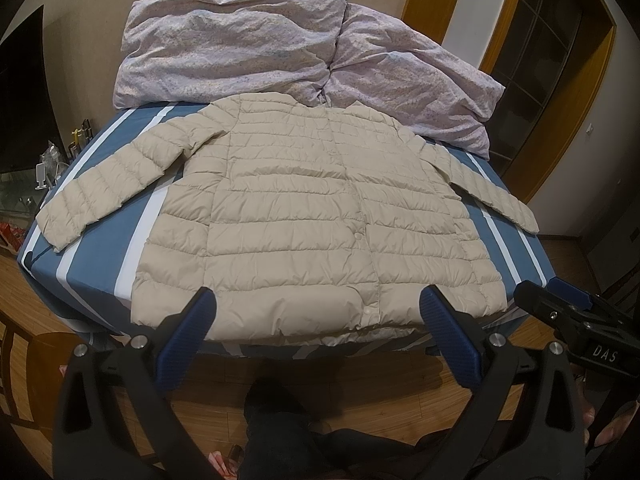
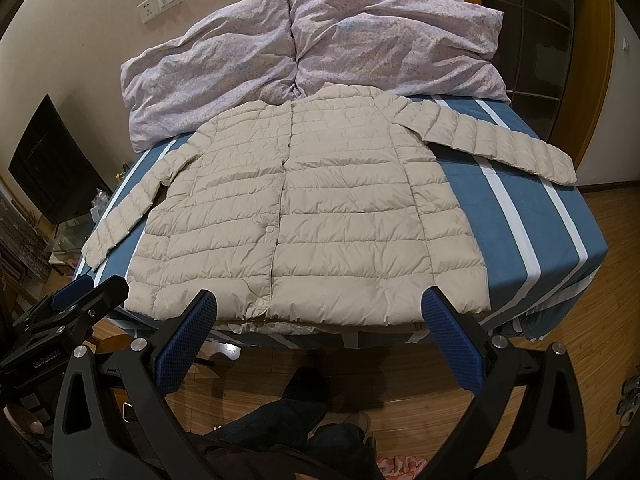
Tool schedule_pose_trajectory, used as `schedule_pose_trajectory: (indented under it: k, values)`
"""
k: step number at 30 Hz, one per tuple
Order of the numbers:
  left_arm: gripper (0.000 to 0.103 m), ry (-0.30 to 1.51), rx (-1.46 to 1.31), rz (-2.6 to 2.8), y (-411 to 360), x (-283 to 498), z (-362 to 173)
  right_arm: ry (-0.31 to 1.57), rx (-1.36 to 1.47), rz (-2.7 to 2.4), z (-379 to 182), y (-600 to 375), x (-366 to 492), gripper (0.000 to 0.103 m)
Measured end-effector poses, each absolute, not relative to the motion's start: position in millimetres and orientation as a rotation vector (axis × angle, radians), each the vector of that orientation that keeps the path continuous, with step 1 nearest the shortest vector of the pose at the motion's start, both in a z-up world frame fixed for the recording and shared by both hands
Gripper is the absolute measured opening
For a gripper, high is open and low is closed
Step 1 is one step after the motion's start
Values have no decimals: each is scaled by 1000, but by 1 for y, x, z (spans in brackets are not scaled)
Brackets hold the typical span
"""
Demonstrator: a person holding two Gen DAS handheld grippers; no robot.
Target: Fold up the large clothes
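Observation:
A beige quilted puffer jacket [image 1: 304, 216] [image 2: 312, 216] lies flat, front up, on the bed, snapped closed, with both sleeves spread out sideways. Its left sleeve [image 1: 100, 184] reaches the bed's left edge and its right sleeve [image 2: 504, 144] points toward the right edge. My left gripper [image 1: 318, 312] hovers open above the jacket's hem, holding nothing. Over the same hem, my right gripper [image 2: 320, 312] is also open and empty. In the left wrist view the right gripper [image 1: 560, 304] shows at the right; in the right wrist view the left gripper [image 2: 84, 292] shows at the left.
The bed has a blue sheet with white stripes [image 1: 100, 264] [image 2: 540, 216]. A crumpled lilac floral duvet [image 1: 280, 44] [image 2: 320, 40] is piled at the head. Wooden floor [image 2: 600, 340] surrounds the bed; a person's dark-trousered legs [image 1: 276, 420] stand at the foot. Cluttered furniture [image 1: 44, 168] sits left.

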State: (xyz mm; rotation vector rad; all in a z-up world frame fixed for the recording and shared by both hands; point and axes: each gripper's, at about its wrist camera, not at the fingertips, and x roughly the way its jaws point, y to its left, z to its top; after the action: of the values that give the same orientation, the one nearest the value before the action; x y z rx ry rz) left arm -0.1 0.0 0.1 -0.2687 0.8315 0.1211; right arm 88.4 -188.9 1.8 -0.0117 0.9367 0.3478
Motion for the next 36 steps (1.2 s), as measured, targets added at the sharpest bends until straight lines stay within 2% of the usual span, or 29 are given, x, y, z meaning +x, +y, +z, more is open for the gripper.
schedule_pose_trajectory:
  k: [21, 36]
  values:
    - [101, 836, -266, 124, 5, 6, 0, 939, 3, 335, 3, -190, 100, 102]
    - [101, 871, -219, 208, 30, 79, -12, 1012, 90, 215, -16, -223, 200, 102]
